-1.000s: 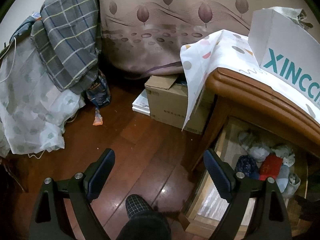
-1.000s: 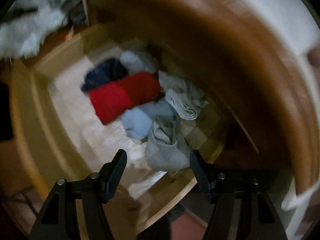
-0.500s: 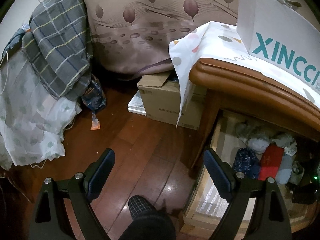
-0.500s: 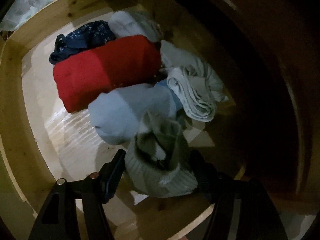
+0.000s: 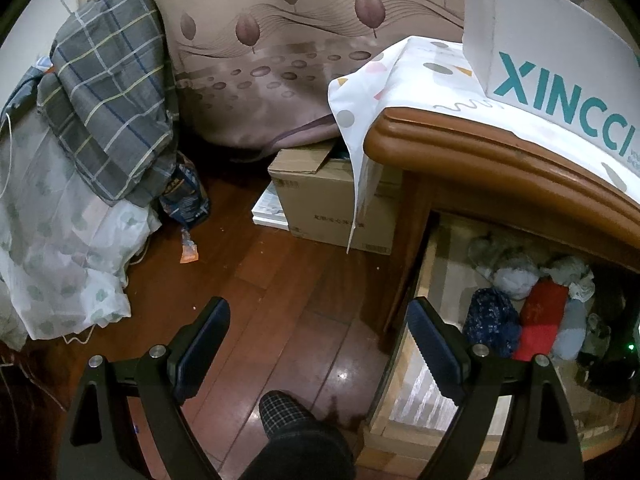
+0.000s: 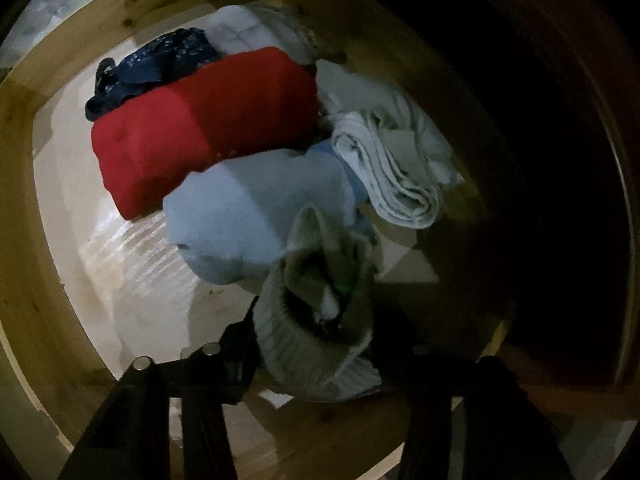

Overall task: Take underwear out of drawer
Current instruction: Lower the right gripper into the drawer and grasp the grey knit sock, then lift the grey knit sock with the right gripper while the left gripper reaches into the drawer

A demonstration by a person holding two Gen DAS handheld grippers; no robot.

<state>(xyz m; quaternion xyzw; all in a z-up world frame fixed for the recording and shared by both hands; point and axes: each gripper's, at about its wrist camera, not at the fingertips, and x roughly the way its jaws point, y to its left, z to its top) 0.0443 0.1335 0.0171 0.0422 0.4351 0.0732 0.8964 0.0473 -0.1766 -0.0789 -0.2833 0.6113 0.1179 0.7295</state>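
The open wooden drawer (image 6: 24, 168) holds rolled garments: a red roll (image 6: 200, 124), a dark blue patterned piece (image 6: 160, 60), a light blue roll (image 6: 256, 208), a white folded piece (image 6: 396, 168) and a grey-green knit bundle (image 6: 320, 320). My right gripper (image 6: 316, 344) is inside the drawer, its fingers closed in against the grey-green bundle. My left gripper (image 5: 320, 340) is open and empty above the floor, left of the drawer (image 5: 404, 396). The garments also show in the left wrist view (image 5: 540, 320).
A wooden nightstand top (image 5: 500, 176) with a white cloth and a white box (image 5: 560, 64) overhangs the drawer. A cardboard box (image 5: 328, 204) stands on the wooden floor (image 5: 260, 300). A bed with plaid blanket (image 5: 108, 112) lies left. A leg (image 5: 296, 436) is below.
My right gripper moved down into the drawer and closed around the grey-green bundle. The left gripper drifted slightly, staying open.
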